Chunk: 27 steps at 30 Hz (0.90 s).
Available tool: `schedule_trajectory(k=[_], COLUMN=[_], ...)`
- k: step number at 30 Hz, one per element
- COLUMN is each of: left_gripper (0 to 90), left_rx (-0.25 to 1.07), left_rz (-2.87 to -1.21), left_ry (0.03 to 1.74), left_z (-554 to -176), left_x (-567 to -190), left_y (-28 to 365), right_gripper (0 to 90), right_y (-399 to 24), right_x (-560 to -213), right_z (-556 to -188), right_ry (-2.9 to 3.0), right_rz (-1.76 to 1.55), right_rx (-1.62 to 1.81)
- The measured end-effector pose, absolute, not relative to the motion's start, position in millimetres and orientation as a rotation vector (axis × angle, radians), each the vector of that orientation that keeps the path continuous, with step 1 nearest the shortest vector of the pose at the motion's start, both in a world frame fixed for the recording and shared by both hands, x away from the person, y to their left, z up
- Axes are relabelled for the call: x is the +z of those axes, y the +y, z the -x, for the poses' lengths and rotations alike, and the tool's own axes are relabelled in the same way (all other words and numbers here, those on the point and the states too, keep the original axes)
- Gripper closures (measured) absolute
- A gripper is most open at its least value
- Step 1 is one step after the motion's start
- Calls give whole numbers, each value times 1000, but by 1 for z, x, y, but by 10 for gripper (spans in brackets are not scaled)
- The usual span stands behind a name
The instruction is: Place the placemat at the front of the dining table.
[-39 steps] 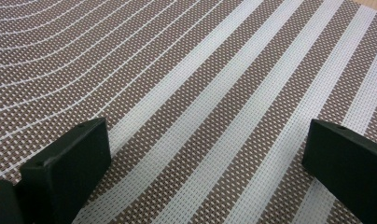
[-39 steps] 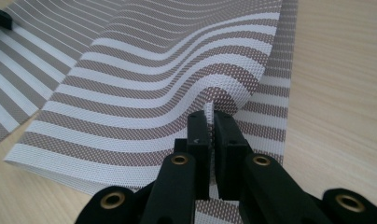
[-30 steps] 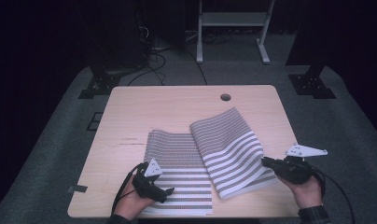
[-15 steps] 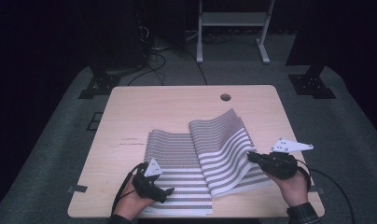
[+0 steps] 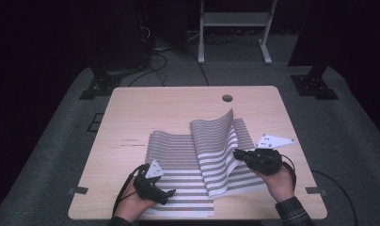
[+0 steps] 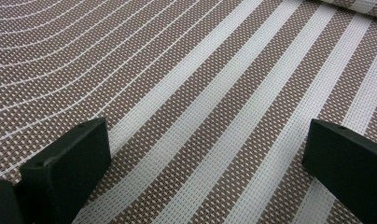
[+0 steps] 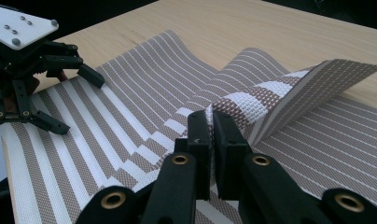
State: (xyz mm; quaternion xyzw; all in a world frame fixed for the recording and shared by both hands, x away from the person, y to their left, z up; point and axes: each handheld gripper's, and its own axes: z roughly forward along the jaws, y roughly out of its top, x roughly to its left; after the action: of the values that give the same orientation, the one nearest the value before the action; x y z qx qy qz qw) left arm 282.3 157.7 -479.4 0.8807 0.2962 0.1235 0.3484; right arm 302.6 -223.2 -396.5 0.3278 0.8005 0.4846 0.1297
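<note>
Striped woven mat (image 5: pixel 188 160), one: right tool (image 5: pixel 236 155) pinches its edge, left tool (image 5: pixel 168 195) spread wide.

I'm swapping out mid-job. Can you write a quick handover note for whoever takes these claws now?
Right claw: shut on an edge of the upper striped placemat, lifting it so it curls up toward the left.
Left claw: open, jaws wide, resting on the lower striped placemat near the table front edge; not gripping.
Done: the edge is grasped and raised.
Left: probably carry the fold over and lay it flat, then release.
</note>
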Motion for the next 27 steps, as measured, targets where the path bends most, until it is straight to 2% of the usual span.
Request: schedule_trajectory(k=[20,27], left_gripper=[0,0], left_rx=[322,258], left_rz=[-2288,-2231], left_ry=[768,792], left_z=[-282,-285], left_x=[-478,-471], left_y=[157,161], right_gripper=[863,863], right_y=[-169,-149], right_x=[-396,-390], right_z=[-319,-320], right_ry=[2404,2417], right_rz=[-842,-777], right_rx=[1431,1454])
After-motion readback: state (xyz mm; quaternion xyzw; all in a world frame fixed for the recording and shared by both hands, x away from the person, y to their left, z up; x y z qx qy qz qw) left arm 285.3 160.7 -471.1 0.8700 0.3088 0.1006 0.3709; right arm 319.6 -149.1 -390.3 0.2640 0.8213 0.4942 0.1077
